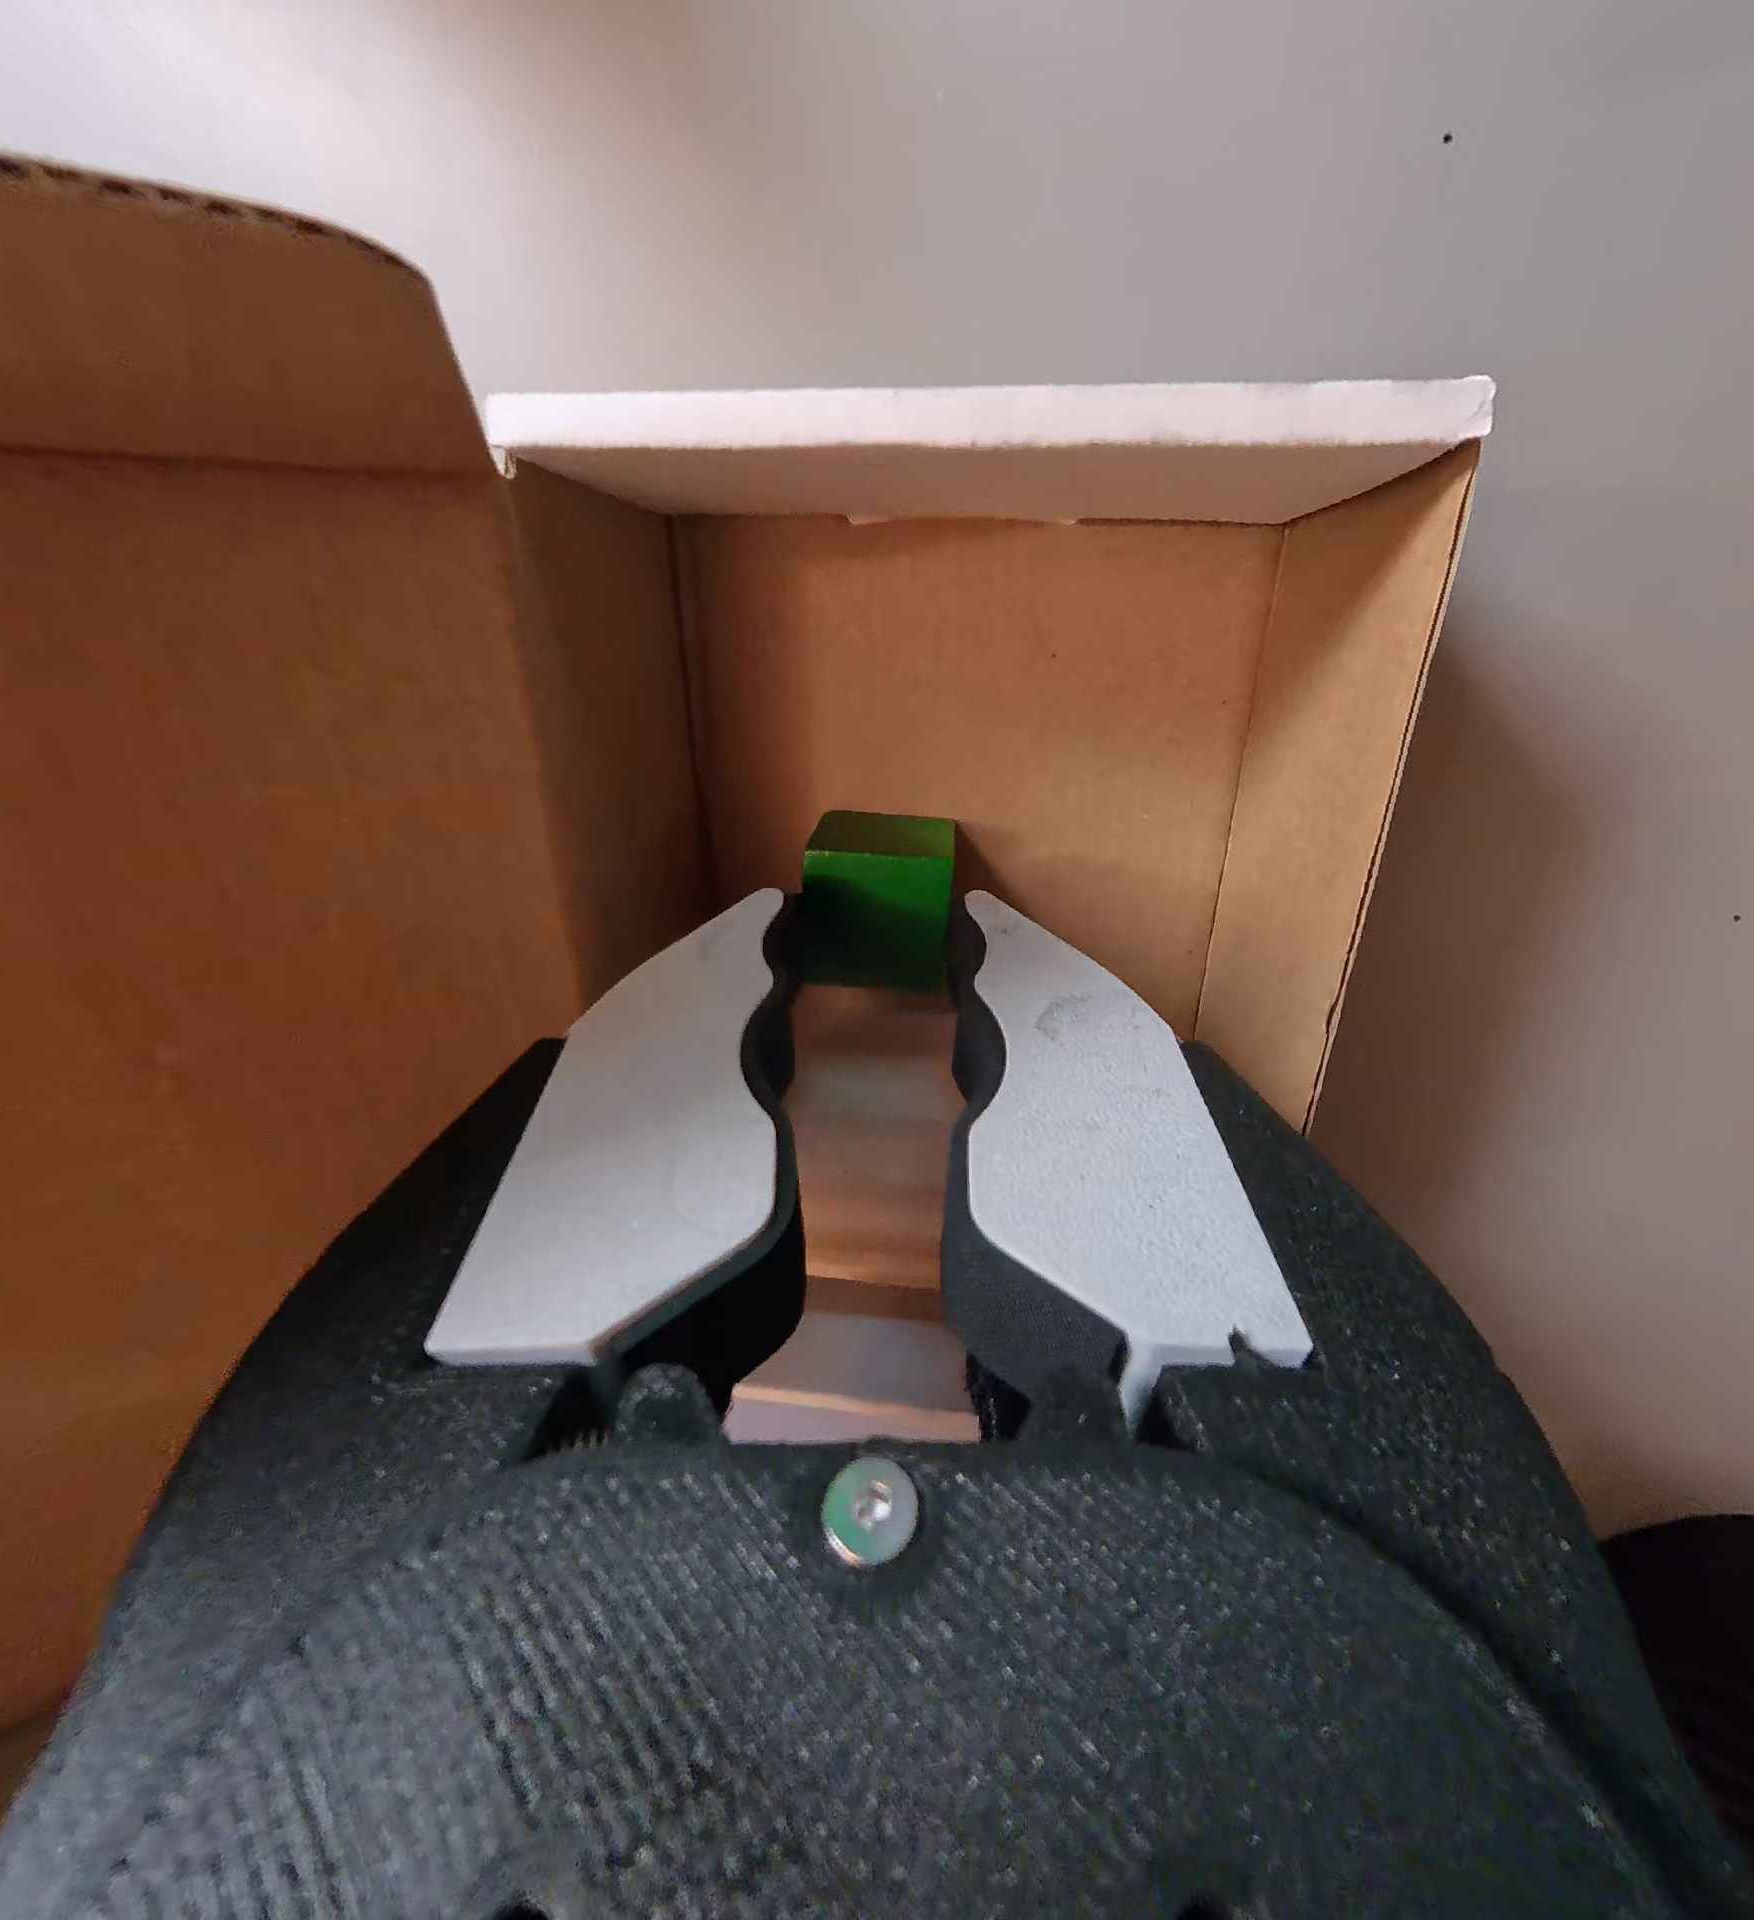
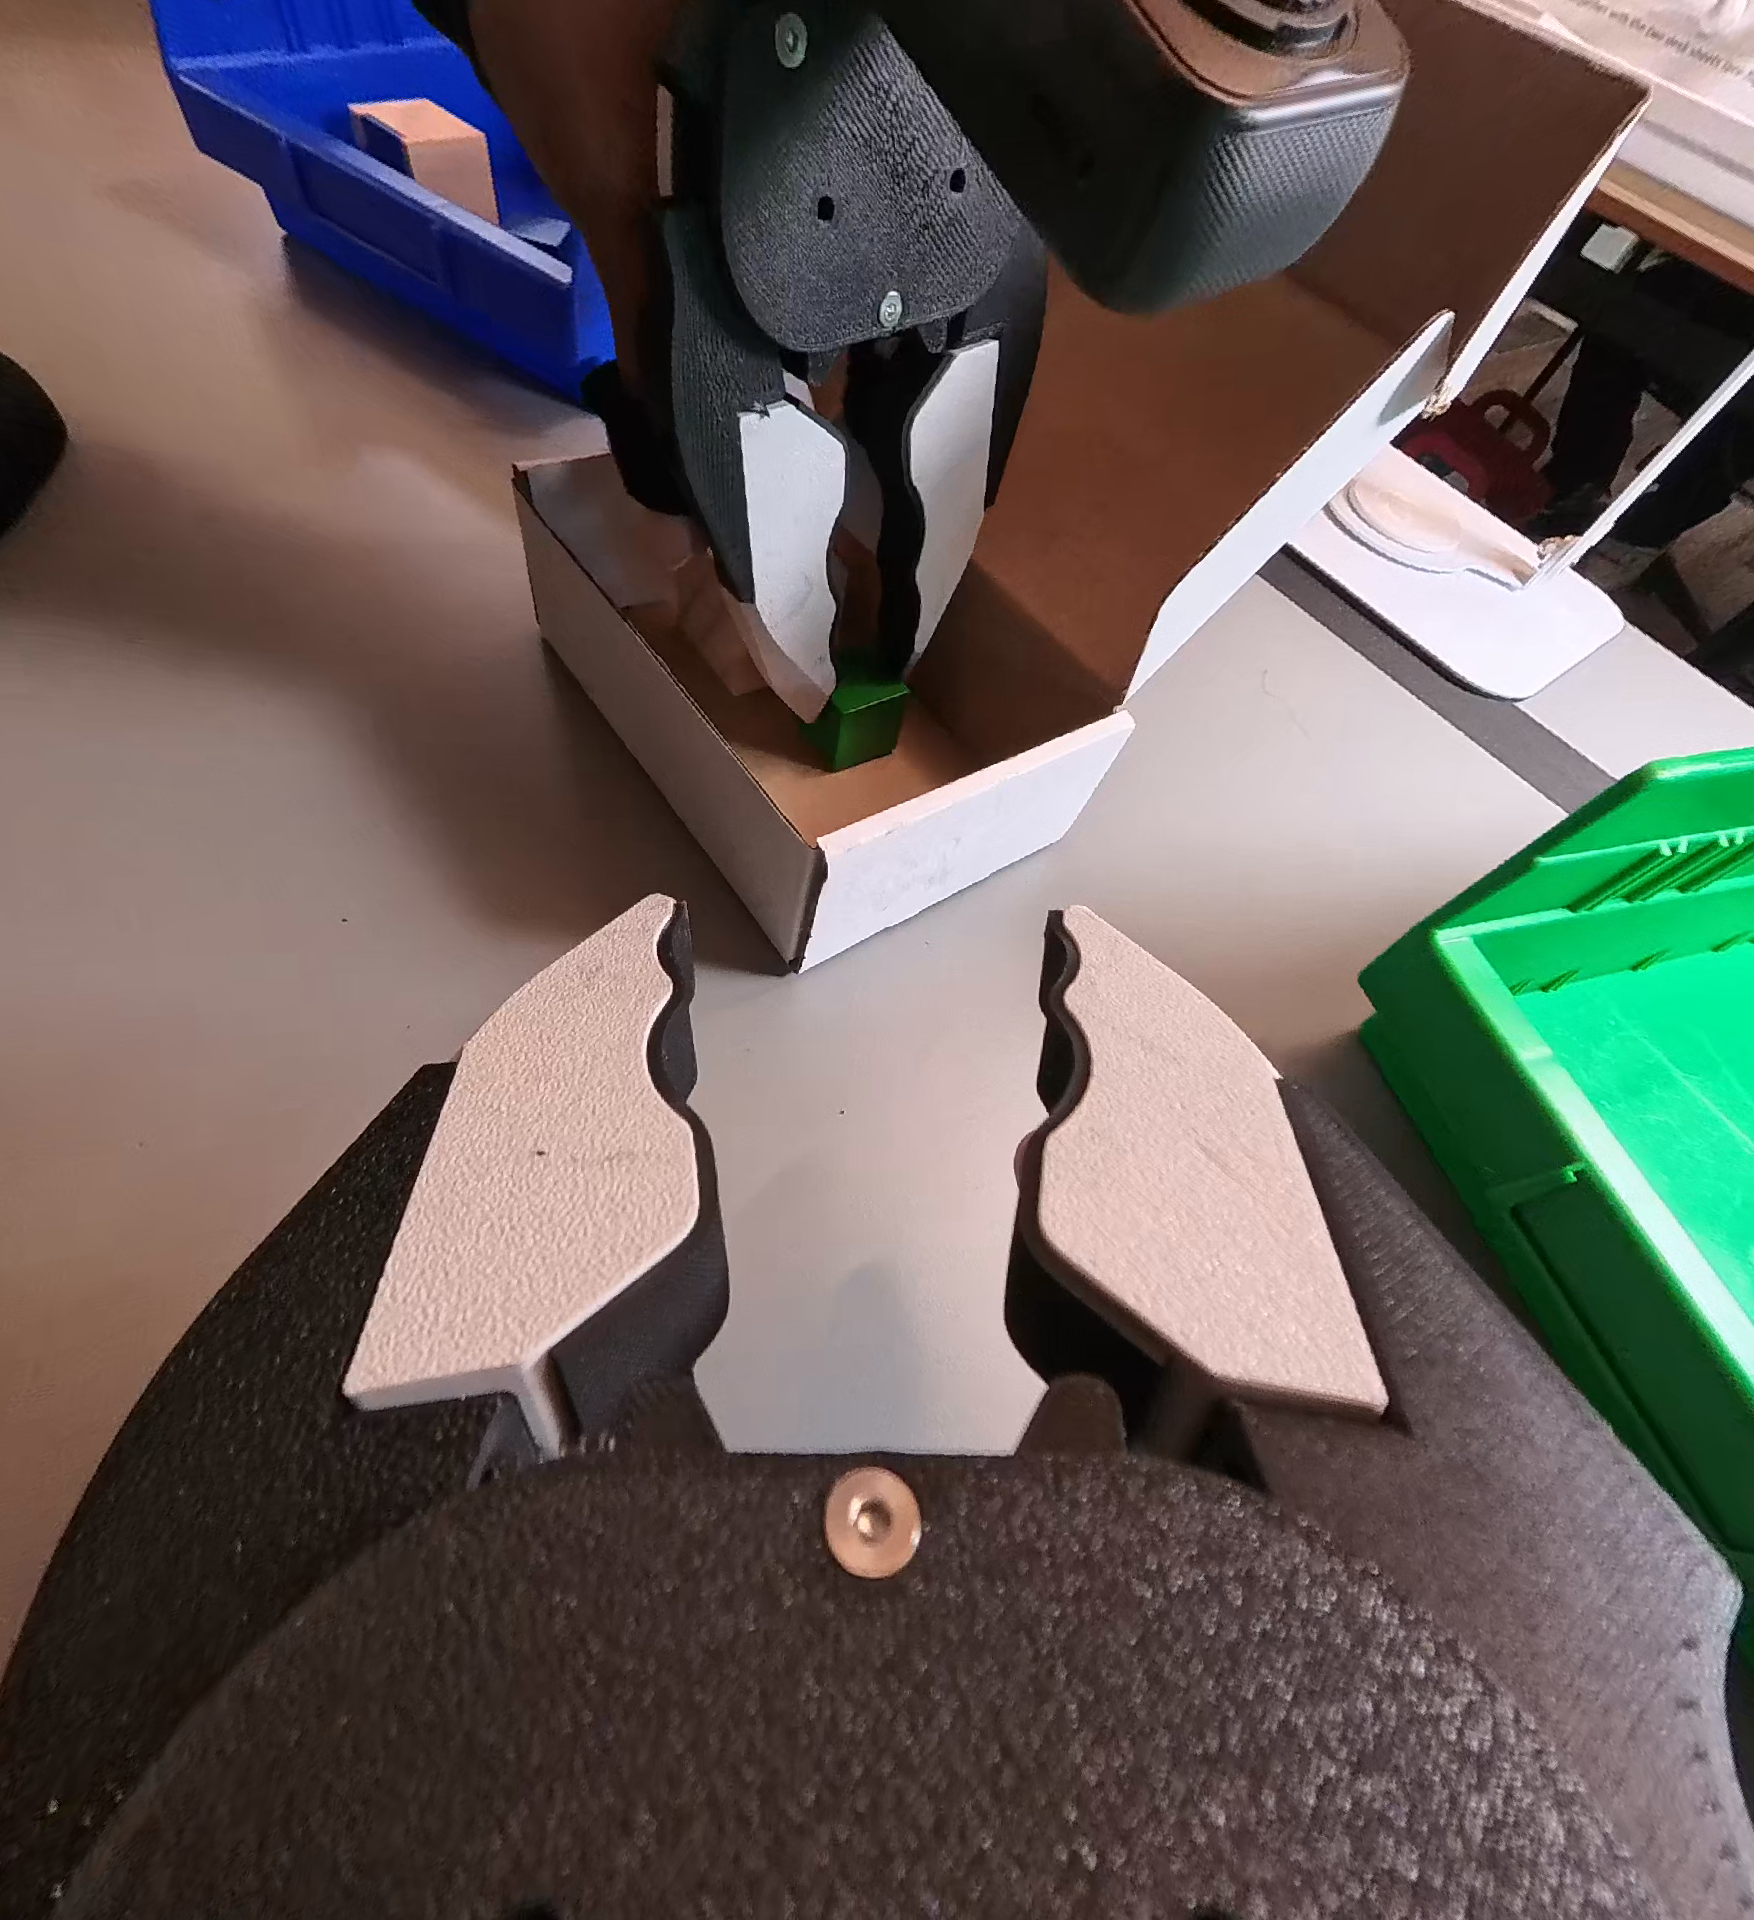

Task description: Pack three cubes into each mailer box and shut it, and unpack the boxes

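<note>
The left tongs [image 1: 873,935] reach down into the open white cardboard mailer box with a brown inside [image 2: 966,831], their grey tips clamped on the two sides of a small glossy green cube [image 1: 878,914]. From the right wrist view, the cube [image 2: 857,727] sits at the bottom of the box, near the corner closest to the right tongs; whether it rests on the box floor or hangs just above it cannot be told. Behind the left tongs' tips in that view, pale wooden blocks [image 2: 717,634] lie in the same box, partly hidden. The box's lid flap [image 2: 1299,499] stands raised beyond the left tongs.

The right tongs [image 2: 865,961] hover over the grey table [image 2: 177,831] just in front of the box's near corner, their tips wide apart with nothing between them. To their right stands a bright green plastic bin [image 2: 1631,1091]. Far ahead and to their left sits a blue plastic bin [image 2: 385,208] with a pale wooden block [image 2: 426,151] in it.
</note>
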Motion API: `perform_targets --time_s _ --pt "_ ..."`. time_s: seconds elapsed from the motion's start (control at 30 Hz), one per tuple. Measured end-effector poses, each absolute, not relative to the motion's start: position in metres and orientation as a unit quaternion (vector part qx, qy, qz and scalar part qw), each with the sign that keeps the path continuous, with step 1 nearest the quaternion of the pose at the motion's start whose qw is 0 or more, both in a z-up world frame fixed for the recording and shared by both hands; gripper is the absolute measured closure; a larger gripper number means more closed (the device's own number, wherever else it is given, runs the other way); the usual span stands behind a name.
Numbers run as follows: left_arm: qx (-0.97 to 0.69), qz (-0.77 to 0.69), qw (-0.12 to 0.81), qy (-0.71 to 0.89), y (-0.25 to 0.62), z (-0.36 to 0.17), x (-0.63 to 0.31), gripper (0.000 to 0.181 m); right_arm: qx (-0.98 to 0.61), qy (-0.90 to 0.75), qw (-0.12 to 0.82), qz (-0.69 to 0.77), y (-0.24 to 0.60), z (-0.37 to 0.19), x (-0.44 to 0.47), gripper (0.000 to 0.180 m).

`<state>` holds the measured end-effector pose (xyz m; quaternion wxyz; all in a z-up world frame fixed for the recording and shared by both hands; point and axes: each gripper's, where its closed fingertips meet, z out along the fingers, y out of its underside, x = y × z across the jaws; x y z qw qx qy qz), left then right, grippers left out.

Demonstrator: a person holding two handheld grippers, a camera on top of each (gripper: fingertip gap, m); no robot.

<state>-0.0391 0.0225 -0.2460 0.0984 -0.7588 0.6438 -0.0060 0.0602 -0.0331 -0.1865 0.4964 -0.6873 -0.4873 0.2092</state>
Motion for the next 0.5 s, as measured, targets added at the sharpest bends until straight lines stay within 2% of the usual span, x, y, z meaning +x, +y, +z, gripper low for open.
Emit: perform_targets --time_s 0.23,0.3,0.5 --pt "-0.762 -0.005 0.090 0.641 0.022 -0.249 -0.042 0.154 -0.688 -0.488 0.495 0.209 -0.033 -0.188 0.060 0.115" --pt "-0.766 -0.005 0.086 0.637 0.022 -0.252 -0.043 0.148 -0.688 -0.488 0.495 0.209 -0.033 -0.188 0.060 0.115" --pt "-0.766 -0.015 0.116 0.632 0.023 -0.236 -0.040 0.146 -0.689 -0.488 0.494 0.210 -0.033 -0.188 0.060 0.115"
